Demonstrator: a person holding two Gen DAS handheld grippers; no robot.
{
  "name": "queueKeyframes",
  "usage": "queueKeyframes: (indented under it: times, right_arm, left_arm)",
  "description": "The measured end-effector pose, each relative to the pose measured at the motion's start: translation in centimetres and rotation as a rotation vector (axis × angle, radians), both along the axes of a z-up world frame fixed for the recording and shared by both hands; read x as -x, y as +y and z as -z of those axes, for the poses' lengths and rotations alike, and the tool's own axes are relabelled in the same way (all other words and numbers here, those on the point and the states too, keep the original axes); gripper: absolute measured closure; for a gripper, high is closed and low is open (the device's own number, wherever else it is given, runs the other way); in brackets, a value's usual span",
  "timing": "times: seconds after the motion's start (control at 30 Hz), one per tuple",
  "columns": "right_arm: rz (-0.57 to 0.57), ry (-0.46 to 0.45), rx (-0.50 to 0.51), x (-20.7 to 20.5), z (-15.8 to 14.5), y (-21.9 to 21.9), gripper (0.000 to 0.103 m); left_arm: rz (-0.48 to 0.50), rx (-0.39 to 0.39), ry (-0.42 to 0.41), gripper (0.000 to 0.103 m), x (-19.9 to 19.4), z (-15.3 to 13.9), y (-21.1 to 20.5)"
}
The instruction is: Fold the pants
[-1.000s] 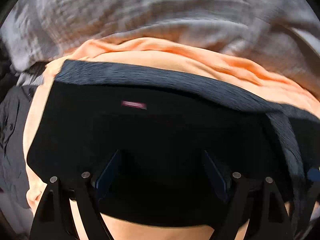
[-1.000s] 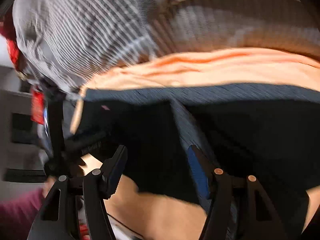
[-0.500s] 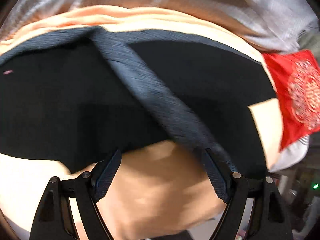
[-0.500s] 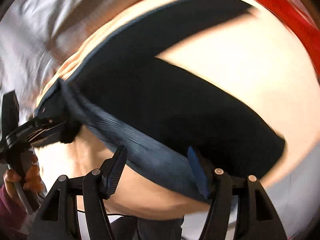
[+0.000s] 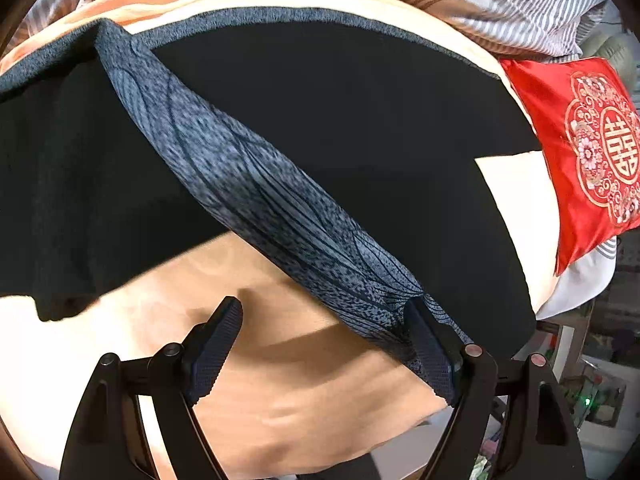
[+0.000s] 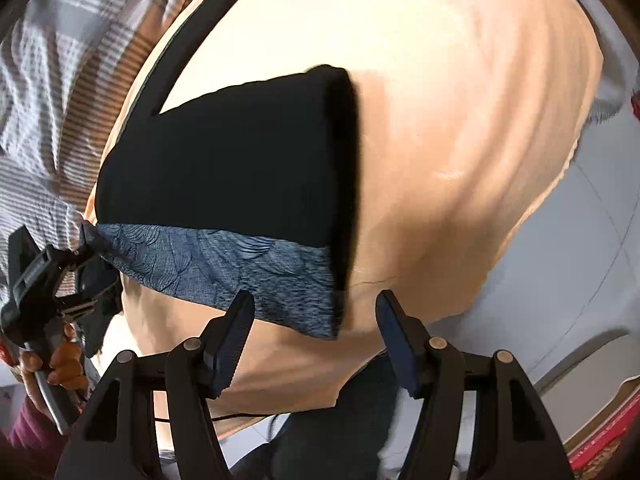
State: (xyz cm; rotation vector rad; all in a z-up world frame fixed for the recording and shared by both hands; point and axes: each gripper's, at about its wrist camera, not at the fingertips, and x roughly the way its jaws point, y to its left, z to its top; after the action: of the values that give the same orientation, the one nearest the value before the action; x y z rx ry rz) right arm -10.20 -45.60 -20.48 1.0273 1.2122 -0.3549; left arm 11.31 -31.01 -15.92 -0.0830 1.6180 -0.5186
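Black pants [image 5: 360, 140] with a blue-grey patterned side stripe [image 5: 260, 200] lie flat on a peach sheet [image 5: 300, 380]. My left gripper [image 5: 326, 344] points steeply down at the near end of that stripe. Its jaws stand wide apart; the stripe's end lies against the right finger [image 5: 428, 352], and only bare sheet shows between the pads. In the right wrist view the pants [image 6: 224, 160] end in a folded edge, with the stripe [image 6: 224, 268] along their near side. My right gripper [image 6: 316, 336] hangs open over the stripe's corner. The left gripper [image 6: 94, 268] sits at the stripe's other end, held by a hand [image 6: 60, 360].
A red embroidered cushion [image 5: 592, 152] lies at the right of the bed. Grey striped bedding [image 5: 520, 0] is bunched along the far side [image 6: 48, 80]. The peach sheet's edge drops to grey floor [image 6: 580, 280] on the right. Cluttered room shows at the lower right [image 5: 592, 400].
Both grippers swept sideways along the pants: the left to the stripe's near end, the right rolling round to the hem corner. The jaws kept their width. The pants lie as before.
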Motion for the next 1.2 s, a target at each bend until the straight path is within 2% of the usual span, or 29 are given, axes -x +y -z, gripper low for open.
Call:
queueKeyframes:
  times: [0.07,0.17,0.2,0.23,0.27,0.3,0.47,0.57,0.73,0.87,0.93,1.03,1.13,1.2]
  right_arm:
    - [-0.011,-0.039,-0.045,0.0,0.4,0.0,0.036]
    - [-0.051,-0.06,-0.101,-0.6,1.2,0.2,0.048]
    - [-0.058,-0.07,-0.141,-0.8,1.6,0.1,0.073]
    - [-0.057,-0.081,-0.19,-0.8,1.9,-0.2,0.086]
    - [-0.054,-0.096,-0.228,-0.9,1.9,-0.4,0.09]
    - [-0.066,-0.122,-0.252,-1.1,1.4,-0.6,0.092]
    - [-0.142,-0.206,-0.303,-2.8,-2.6,-2.6,0.093]
    - [-0.185,-0.254,-0.293,-5.2,-5.3,-4.9,0.093]
    - [-0.226,-0.343,-0.261,-12.6,-9.1,-10.4,0.093]
    - [-0.315,-0.375,-0.199,-20.4,-10.6,-14.4,0.093]
    - [-0.352,-0.37,-0.176,-23.9,-10.4,-15.8,0.093]
    - [-0.392,-0.326,-0.166,-29.6,-8.4,-18.2,0.093]
    - [-0.425,-0.244,-0.173,-34.0,-4.6,-19.3,0.093]
    - [-0.43,-0.157,-0.185,-36.4,-1.3,-19.2,0.093]
  left_arm:
    - [-0.003,-0.018,0.004,0.019,0.3,0.4,-0.3]
    - [-0.009,-0.043,-0.029,0.022,0.7,0.2,-0.8]
    - [-0.013,-0.042,-0.034,0.038,0.7,0.0,-1.1]
    - [-0.015,-0.039,-0.037,0.051,0.8,-0.1,-1.2]
    - [-0.011,-0.032,-0.029,0.079,0.8,-0.2,-1.4]
    - [-0.01,-0.021,-0.007,0.088,0.7,-0.3,-1.7]
    - [-0.045,0.016,-0.02,0.088,-0.2,-2.8,-2.2]
    - [-0.084,0.046,-0.023,0.088,-1.8,-4.8,-2.2]
    - [-0.121,0.074,-0.082,0.088,-6.7,-8.1,-4.5]
    - [-0.131,0.072,-0.125,0.088,-11.4,-8.5,-7.6]
    - [-0.129,0.059,-0.142,0.088,-13.1,-8.0,-8.8]
    - [-0.126,0.013,-0.154,0.087,-15.8,-6.1,-10.3]
    - [-0.117,-0.034,-0.107,0.087,-17.4,-4.1,-11.2]
    - [-0.093,-0.038,-0.092,0.086,-17.5,-4.0,-11.3]
